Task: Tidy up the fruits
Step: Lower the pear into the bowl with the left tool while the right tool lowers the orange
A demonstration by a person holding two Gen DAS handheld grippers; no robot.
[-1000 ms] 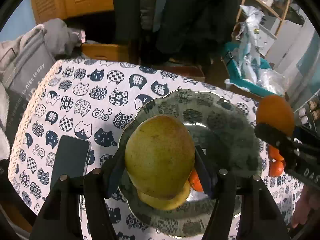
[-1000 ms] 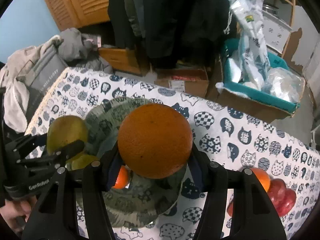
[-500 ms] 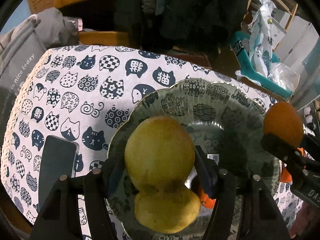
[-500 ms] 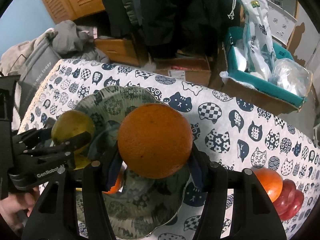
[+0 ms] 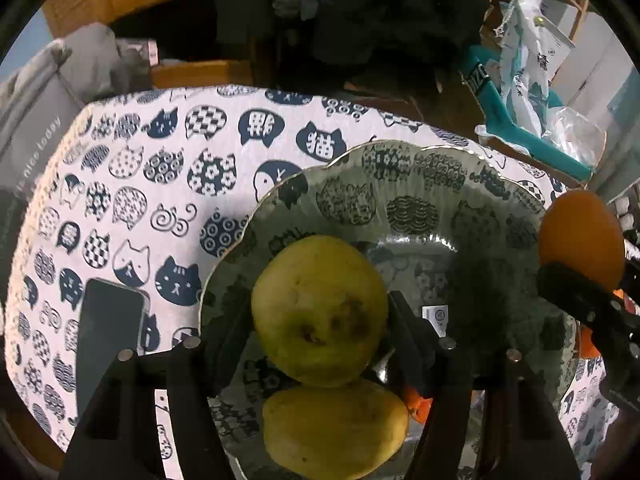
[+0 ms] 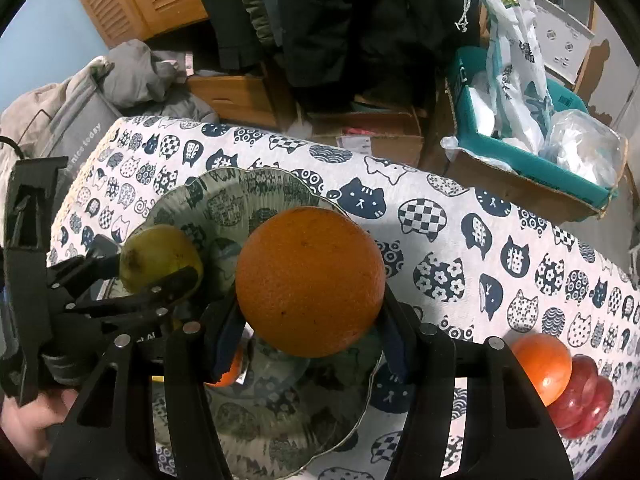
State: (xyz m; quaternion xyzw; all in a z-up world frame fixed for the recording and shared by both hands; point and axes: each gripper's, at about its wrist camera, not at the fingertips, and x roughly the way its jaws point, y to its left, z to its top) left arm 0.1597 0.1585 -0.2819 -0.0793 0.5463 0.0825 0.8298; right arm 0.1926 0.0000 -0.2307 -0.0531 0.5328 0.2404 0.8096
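Left tool (image 5: 320,316), jaws just eased wider, brackets a blotchy green-yellow pear (image 5: 320,312) over the plate (image 5: 420,184); contact unclear. Right tool (image 6: 310,316) clamps a dimpled orange (image 6: 310,280), hiding the plate's middle.

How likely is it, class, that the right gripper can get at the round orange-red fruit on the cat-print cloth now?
Probably not yet: the right gripper is shut on a large round orange, so its jaws are full, though the orange-red fruit lies unobstructed.
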